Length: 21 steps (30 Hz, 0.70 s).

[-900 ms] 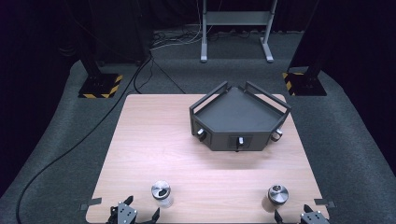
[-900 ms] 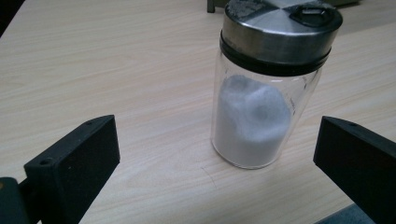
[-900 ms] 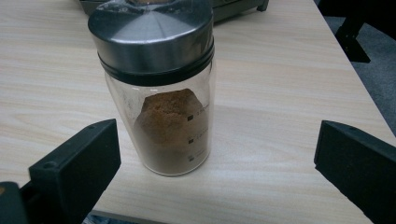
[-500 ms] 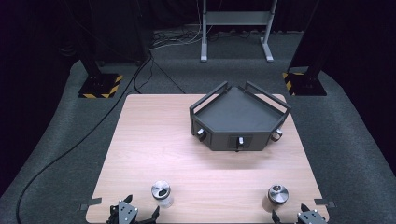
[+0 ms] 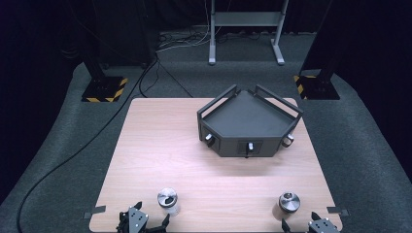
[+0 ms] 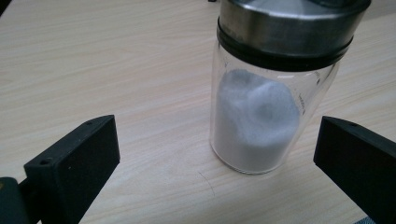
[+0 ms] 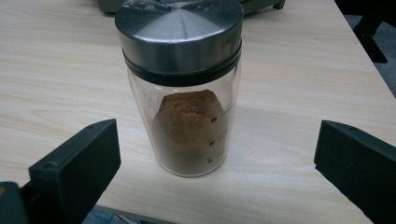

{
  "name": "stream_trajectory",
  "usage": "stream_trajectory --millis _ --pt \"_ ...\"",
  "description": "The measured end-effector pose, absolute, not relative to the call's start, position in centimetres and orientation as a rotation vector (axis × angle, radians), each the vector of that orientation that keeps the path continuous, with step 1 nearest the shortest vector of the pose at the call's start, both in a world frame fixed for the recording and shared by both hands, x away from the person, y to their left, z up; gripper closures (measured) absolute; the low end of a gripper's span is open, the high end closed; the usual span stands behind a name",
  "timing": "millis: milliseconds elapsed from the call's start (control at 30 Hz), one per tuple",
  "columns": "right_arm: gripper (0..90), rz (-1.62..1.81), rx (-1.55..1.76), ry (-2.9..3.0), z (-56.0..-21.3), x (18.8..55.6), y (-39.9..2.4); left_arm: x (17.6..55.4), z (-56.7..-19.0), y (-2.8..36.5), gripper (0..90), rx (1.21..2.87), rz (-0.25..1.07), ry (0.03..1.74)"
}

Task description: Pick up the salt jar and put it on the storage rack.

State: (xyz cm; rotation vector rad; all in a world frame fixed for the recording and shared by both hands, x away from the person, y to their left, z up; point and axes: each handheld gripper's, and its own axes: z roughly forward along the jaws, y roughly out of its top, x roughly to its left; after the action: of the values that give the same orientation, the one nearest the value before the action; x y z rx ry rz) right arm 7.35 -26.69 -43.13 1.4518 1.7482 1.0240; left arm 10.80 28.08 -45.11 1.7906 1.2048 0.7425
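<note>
table (image 5: pixel 145 145) of pale wood in the high view, carrying a dark angular tray box (image 5: pixel 248 124) with small knobs on its front faces, set toward the far right part of the top. near the front edge stand two glass jars with metal lids: the white-powder jar (image 5: pixel 167 200) toward the front left corner, the brown-powder jar (image 5: pixel 288 202) toward the front right corner, well apart from each other. the left gripper (image 5: pixel 143 224) sits at the front edge just beside the white-powder jar, on its near left side; the right gripper (image 5: pixel 302 227) sits at the front edge near the front right corner, just in front of the brown-powder jar. a black cable (image 5: pixel 63 165) trails over the grey floor left of the table.

in the left gripper view the two black jaws stand spread wide, with nothing pinched. the white-powder jar (image 6: pixel 261 112) stands upright on the wood just ahead, nearer the right jaw, touching neither.

in the right gripper view the jaws are likewise spread wide and hold nothing. the brown-powder jar (image 7: pixel 187 112) stands upright on the table ahead of them, closer to the left jaw, clear of both, with the table's edge at the right.
</note>
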Motion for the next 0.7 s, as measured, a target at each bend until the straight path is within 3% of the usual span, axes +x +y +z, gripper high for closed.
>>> stream_trajectory --millis 700 --pt "0.0 1.032 1.450 1.769 -43.3 7.6 -26.7 13.8 -46.5 26.6 0.1 1.800 0.664 1.187"
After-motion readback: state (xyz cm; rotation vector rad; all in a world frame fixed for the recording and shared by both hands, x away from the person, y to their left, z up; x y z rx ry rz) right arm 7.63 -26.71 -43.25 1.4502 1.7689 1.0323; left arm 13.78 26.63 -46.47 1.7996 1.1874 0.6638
